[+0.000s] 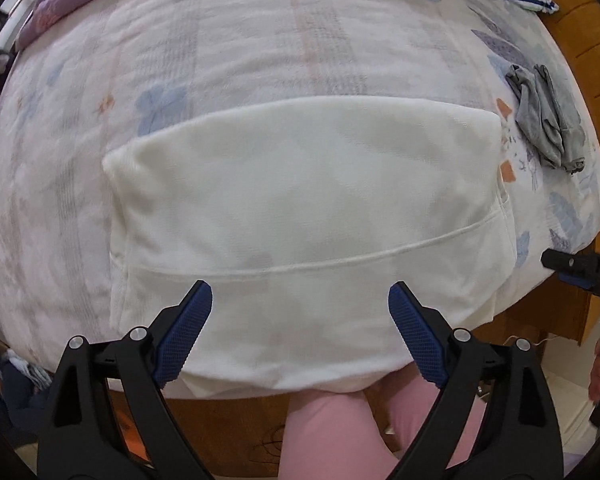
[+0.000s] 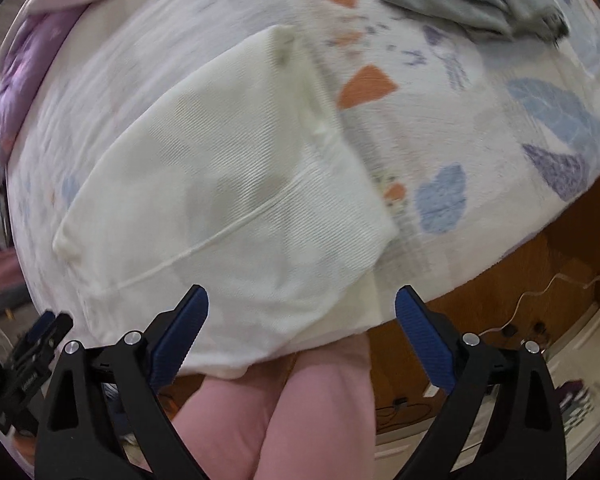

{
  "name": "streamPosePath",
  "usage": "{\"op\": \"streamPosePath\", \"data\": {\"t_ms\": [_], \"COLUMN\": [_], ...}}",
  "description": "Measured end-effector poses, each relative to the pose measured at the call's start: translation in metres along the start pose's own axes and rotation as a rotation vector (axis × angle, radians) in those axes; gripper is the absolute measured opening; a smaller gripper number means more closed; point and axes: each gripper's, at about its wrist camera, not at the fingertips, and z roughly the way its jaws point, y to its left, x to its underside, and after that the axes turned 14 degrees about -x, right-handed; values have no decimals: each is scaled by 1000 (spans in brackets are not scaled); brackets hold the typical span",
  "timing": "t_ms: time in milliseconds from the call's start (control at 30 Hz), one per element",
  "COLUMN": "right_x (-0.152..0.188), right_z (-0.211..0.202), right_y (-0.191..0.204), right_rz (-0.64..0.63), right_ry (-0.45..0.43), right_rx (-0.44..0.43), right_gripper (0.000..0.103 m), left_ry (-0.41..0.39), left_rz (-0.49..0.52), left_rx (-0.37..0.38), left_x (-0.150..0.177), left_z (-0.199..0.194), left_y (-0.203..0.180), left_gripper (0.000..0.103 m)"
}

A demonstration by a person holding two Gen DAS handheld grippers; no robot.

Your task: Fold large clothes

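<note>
While the white garment (image 1: 300,208) lies folded into a broad rectangle across the centre of the left wrist frame, its lowest layers spill over the near edge of the bed (image 1: 220,48) at the bottom centre, and that overhang is the likeliest source of trouble: a tug or a brush from either tool could drag the stack off the mattress or slide the upper layer out of line with the one beneath. The left gripper (image 1: 300,332) hangs above the garment's lower part with its jaws spread wide and nothing between them; the right gripper (image 2: 302,338) is likewise spread and empty, low in the right wrist frame over the garment's lower right corner (that frame is blurred, so fine detail there is uncertain). A second risk, as I judge it, is pinching the printed bed sheet along with the cloth, since both are pale and soft. A crumpled grey garment (image 1: 548,120) sits near the right edge of the left frame, apart from the white one, and could get swept along by a wide fold to that side. Open sheet fills the upper centre and left of the frame, offering room to shift the stack away from the edge; a purple quilt (image 1: 60,4) bounds the upper left.
</note>
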Motion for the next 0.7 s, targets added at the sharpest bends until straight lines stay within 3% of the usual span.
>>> {"op": "streamPosePath", "data": {"t_ms": [200, 300, 367, 467, 533, 700], "right_x": [-49, -82, -100, -130, -141, -151], "right_z": [-3, 1, 10, 41, 60, 102], "right_y": [-40, -53, -58, -62, -59, -55], "right_rz": [34, -13, -43, -87, -145, -153], "right_ry": [-54, -96, -79, 32, 94, 267], "right_rx": [-180, -238, -282, -392, -411, -571], "right_gripper": [91, 91, 91, 91, 91, 86], "left_ry": [1, 23, 41, 74, 95, 141], "left_rz": [30, 4, -31, -88, -130, -218], "left_rx": [-14, -31, -39, -46, -53, -70], "left_x": [-18, -26, -29, -33, -35, -42], "left_z": [2, 5, 7, 12, 16, 25], "left_y": [-25, -34, -37, -42, -44, -52], "left_gripper": [90, 90, 90, 90, 90, 90]}}
